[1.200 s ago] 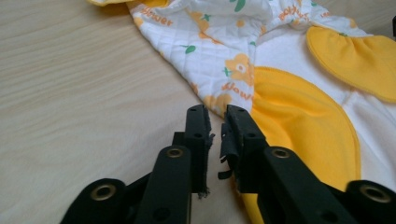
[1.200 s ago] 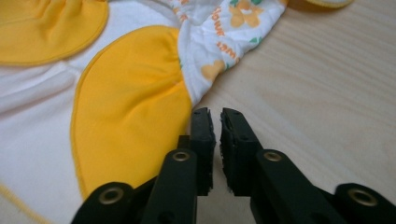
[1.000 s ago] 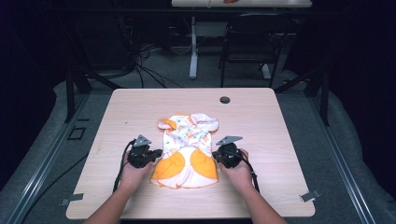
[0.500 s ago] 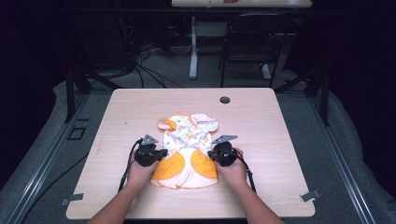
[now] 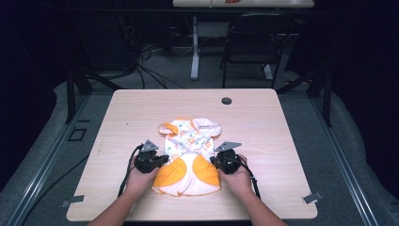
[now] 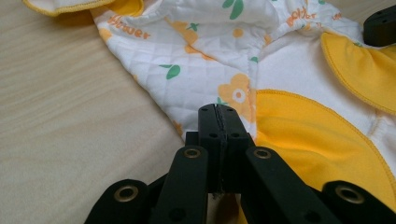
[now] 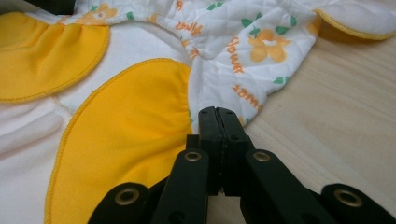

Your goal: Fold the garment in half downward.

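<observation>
A small quilted garment (image 5: 188,157) lies flat near the middle of the table (image 5: 282,136), toward the person's side. It is white with orange flowers, green leaves and orange lettering, and it has solid orange panels edged with stitching at its near end. Its far end spreads into two rounded flaps with orange lining.

The left gripper (image 5: 160,160) sits at the garment's left edge, held in the person's left hand (image 5: 137,179), with its grey plate on top and a cable looping back over the table. In the left gripper view its jaws are pressed together, with the garment (image 6: 205,70) edge right at their tips where white quilting meets an orange panel; whether cloth is pinched between them cannot be told. The right gripper (image 6: 380,25) shows as a dark shape at the far right corner of that view.

The right gripper (image 5: 217,162) sits at the garment's right edge, held in the right hand (image 5: 237,181). In the right gripper view its jaws are likewise closed tight, tips at the hem of the garment (image 7: 140,102) beside the orange panel; a grip on the cloth cannot be confirmed.

A small dark round fitting (image 5: 226,100) is set in the table near its far edge. Beyond the table stand a chair (image 5: 249,42) and another table's leg (image 5: 194,52) on a grey floor.
</observation>
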Available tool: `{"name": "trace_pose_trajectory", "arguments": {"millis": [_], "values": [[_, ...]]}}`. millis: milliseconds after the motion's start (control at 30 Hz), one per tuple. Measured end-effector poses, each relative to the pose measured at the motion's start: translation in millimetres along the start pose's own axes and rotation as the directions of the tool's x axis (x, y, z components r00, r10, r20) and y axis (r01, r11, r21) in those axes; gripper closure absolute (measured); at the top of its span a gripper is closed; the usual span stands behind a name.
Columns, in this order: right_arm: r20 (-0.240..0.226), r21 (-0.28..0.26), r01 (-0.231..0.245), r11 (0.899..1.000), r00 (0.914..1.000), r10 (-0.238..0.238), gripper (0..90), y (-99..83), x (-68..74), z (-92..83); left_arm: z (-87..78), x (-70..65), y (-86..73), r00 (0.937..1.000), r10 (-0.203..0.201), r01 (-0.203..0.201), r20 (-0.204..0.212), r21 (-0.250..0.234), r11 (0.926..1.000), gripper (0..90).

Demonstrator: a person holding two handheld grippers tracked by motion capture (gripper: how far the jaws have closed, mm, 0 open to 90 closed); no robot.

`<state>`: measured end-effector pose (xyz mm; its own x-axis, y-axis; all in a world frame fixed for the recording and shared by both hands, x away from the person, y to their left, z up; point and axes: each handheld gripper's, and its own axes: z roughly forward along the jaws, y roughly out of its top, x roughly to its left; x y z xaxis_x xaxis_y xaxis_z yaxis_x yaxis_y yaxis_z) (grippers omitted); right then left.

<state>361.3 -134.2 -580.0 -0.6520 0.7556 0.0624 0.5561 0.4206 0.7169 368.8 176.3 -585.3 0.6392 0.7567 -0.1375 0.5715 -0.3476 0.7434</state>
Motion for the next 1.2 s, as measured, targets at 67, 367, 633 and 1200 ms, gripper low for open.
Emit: {"name": "trace_pose_trajectory", "arguments": {"millis": [67,367,633,1200], "values": [[-0.007,0.001,0.009,1.0,0.9999,-0.009,89.7,-2.4,2.1,-2.3,-2.5,-1.6,-1.8,0.9999,0.008,-0.008,0.007,0.006,1.0,89.8],[-0.039,0.013,0.026,1.0,0.9989,-0.026,89.8,-14.3,11.6,-14.7,-12.5,-12.3,-15.4,0.9982,-0.022,0.022,0.055,-0.002,0.9998,89.9],[-0.058,0.032,0.071,0.997,0.996,-0.069,89.8,-24.7,21.0,-27.2,-20.4,-21.8,-25.6,0.9953,-0.018,0.018,0.095,-0.001,0.9998,89.9],[-0.103,0.063,0.072,0.995,0.9926,-0.065,84.9,-29.4,22.9,-43.0,-26.1,-31.7,-23.6,0.9925,0.01,-0.013,0.122,0.027,0.9996,86.0]]}}
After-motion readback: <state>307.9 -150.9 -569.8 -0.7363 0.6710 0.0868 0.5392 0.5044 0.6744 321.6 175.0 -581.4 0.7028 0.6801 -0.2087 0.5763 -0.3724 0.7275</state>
